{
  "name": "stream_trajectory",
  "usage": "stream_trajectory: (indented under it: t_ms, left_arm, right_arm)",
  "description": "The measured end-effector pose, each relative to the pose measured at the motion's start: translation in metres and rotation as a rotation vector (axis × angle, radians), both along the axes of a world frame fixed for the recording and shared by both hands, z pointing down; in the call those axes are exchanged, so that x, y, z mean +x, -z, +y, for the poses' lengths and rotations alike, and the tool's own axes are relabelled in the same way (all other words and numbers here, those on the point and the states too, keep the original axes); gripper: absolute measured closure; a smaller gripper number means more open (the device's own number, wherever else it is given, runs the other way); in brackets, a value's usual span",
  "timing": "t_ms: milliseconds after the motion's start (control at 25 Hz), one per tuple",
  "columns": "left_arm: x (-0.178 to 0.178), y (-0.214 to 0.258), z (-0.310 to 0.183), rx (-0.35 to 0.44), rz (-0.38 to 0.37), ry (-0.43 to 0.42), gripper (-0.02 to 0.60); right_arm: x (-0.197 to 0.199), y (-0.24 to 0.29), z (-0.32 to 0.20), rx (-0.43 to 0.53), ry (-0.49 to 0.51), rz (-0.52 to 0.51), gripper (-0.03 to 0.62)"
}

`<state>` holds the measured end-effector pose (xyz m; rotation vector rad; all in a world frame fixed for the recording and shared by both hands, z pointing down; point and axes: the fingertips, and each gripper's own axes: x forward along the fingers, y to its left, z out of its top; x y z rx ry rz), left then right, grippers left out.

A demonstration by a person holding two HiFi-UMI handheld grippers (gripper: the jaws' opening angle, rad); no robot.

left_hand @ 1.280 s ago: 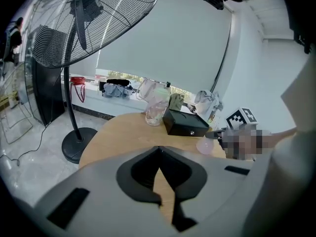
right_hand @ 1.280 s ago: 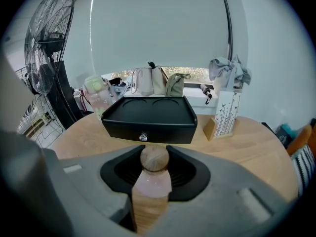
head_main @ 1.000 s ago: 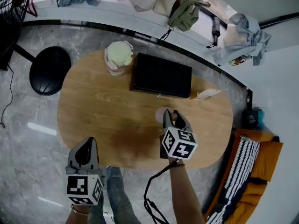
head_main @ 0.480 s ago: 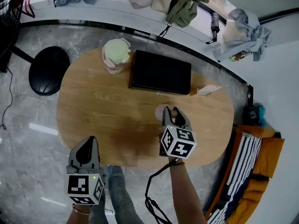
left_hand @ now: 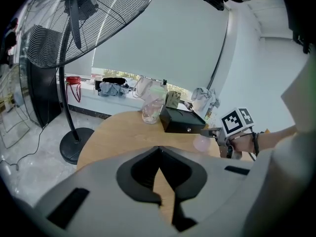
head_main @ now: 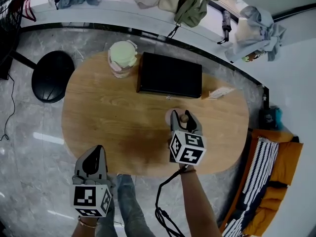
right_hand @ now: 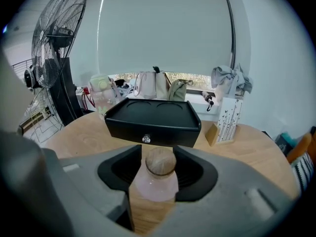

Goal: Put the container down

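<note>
The container is a small pink glass bottle (right_hand: 155,182) with a round wooden stopper (head_main: 183,118). It stands upright on the oval wooden table (head_main: 108,122), just in front of a black box (head_main: 169,76). My right gripper (head_main: 181,116) reaches around the bottle, one finger on each side. Its jaws have just been opening, and in the right gripper view a small gap shows beside the stopper. My left gripper (head_main: 93,152) hangs over the table's near edge, away from the bottle, jaws shut and empty. From the left gripper view the bottle (left_hand: 201,143) shows far right.
A clear jar with a pale green lid (head_main: 122,58) stands at the table's far left. A small card stand (head_main: 219,93) sits right of the box. A floor fan (left_hand: 84,19) with a round black base (head_main: 49,75) stands left of the table, and an orange cushion (head_main: 276,181) lies to the right.
The right jaws stand a little wider around the bottle than before. The bottle and both hands have stayed in place.
</note>
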<state>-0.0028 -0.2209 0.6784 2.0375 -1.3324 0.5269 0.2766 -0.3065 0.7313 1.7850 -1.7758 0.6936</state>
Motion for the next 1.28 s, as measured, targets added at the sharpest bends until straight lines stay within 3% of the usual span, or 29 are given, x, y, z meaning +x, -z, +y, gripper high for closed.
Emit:
stream_trajectory:
  t_ms: [280, 920, 1280]
  left_arm:
    - [-0.008, 0.006, 0.004, 0.007, -0.019, -0.015, 0.588]
    - [-0.017, 0.087, 0.005, 0.106, -0.016, -0.089, 0.588]
    - [-0.013, 0.157, 0.032, 0.142, -0.013, -0.177, 0.588]
  right_arm:
    - [0.006, 0.02, -0.003, 0.102, -0.048, 0.034, 0.332]
    - [-0.03, 0.121, 0.066, 0.141, -0.043, 0.045, 0.33]
    - [-0.049, 0.186, 0.132, 0.105, -0.123, 0.047, 0.33]
